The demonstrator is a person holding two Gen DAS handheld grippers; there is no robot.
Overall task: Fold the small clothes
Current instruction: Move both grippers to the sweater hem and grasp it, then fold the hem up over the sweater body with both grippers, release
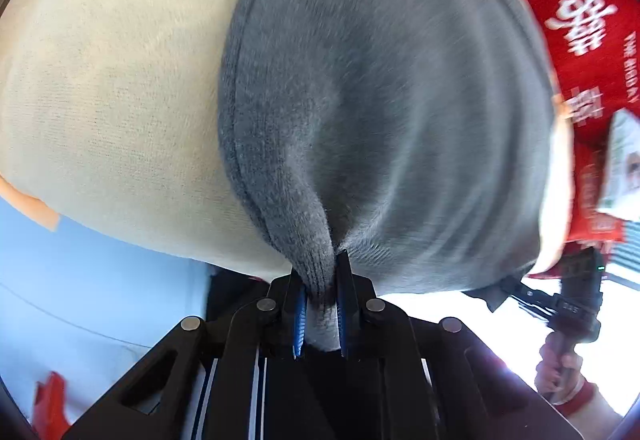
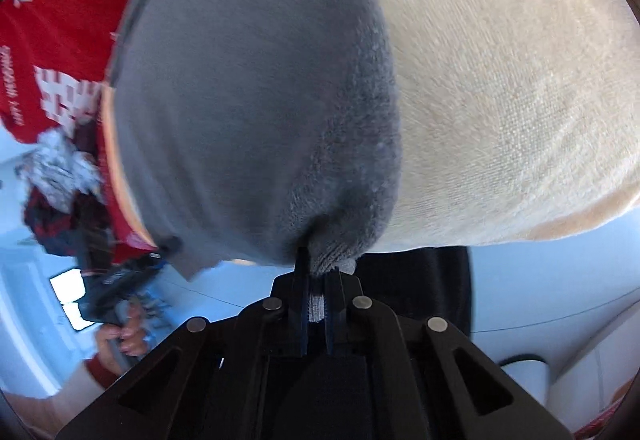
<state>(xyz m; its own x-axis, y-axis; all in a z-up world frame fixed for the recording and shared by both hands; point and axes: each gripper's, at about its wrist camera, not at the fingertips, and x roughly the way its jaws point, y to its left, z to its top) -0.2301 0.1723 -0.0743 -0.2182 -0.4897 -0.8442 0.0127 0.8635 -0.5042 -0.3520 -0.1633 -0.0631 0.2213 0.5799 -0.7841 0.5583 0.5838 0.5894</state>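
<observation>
A small grey garment (image 1: 380, 100) lies spread on a cream cloth (image 1: 112, 100). My left gripper (image 1: 322, 280) is shut on a bunched corner of the grey garment, the fabric pinched between its blue pads. In the right wrist view the same grey garment (image 2: 248, 100) fills the middle, and my right gripper (image 2: 316, 276) is shut on another gathered corner of it. The opposite gripper (image 1: 568, 296) shows at the right of the left wrist view, a hand around its handle. Both pictures are blurred by motion.
A red cloth with white lettering (image 1: 580, 20) lies beyond the grey garment. The cream cloth (image 2: 520, 100) spreads to the right in the right wrist view. A pile of dark and white clothes (image 2: 60, 180) sits at left. Pale blue surface (image 1: 100, 280) lies below the cream cloth.
</observation>
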